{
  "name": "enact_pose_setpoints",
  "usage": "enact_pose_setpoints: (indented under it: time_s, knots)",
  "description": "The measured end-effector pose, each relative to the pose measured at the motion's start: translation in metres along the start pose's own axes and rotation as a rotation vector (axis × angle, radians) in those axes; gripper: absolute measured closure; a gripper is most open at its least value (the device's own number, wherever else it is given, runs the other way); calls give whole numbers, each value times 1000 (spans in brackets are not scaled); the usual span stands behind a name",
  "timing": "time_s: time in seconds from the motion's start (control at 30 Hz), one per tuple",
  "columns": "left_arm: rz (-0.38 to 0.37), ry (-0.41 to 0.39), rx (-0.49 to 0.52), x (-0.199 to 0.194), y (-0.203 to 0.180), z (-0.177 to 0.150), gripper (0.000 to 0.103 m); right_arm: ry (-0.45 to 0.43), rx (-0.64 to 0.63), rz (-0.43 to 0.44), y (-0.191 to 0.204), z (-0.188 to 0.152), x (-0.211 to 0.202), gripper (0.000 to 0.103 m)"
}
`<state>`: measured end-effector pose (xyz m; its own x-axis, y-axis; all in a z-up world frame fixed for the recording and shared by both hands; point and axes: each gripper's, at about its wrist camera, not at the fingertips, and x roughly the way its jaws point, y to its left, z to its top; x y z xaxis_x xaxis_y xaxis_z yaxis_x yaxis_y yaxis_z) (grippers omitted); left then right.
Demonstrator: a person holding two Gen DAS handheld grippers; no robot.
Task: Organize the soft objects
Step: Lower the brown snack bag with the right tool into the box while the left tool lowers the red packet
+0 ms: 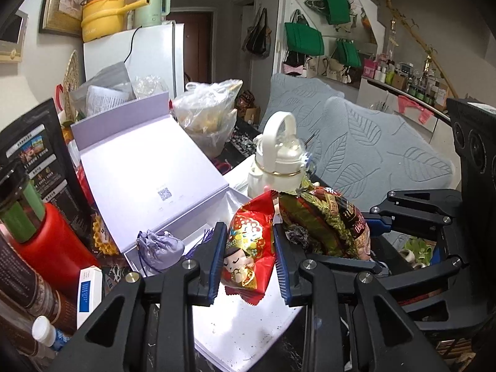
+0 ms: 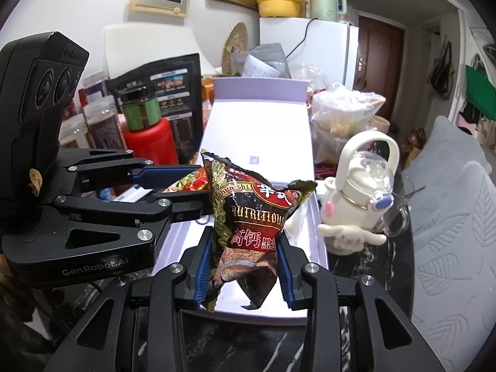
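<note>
My left gripper (image 1: 249, 260) is shut on a red snack packet (image 1: 249, 248) with a cartoon figure, held above the open lavender box (image 1: 148, 170). My right gripper (image 2: 245, 266) is shut on a dark brown snack bag (image 2: 248, 217) with gold print, held over the box's tray (image 2: 303, 260). The two grippers are side by side: the right one shows at the right of the left wrist view (image 1: 381, 214), the left one at the left of the right wrist view (image 2: 173, 192). A small lavender pouch (image 1: 159, 249) lies in the box.
A white bottle with a handle (image 2: 362, 186) stands right of the box. A red jar (image 1: 49, 241), a dark-lidded jar (image 2: 141, 108), black packaging and plastic bags (image 1: 207, 114) crowd the left and back. Grey leaf-patterned cushions (image 1: 365, 152) lie to the right.
</note>
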<state>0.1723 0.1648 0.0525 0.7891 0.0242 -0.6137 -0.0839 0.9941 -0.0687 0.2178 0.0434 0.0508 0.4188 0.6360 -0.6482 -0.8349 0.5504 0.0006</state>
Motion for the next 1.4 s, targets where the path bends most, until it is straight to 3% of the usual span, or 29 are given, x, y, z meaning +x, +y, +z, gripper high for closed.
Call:
enact_pose_setpoints:
  time_s: [0.4, 0.7, 1.4]
  knots:
    - [-8, 61, -42, 42, 18, -9, 74, 57, 14, 3, -19, -5, 42, 67]
    - [31, 126, -73, 71, 34, -24, 74, 126, 26, -32, -30, -15, 74, 67]
    - [75, 296, -76, 109, 39, -58, 74, 229, 62, -32, -42, -34, 109, 67]
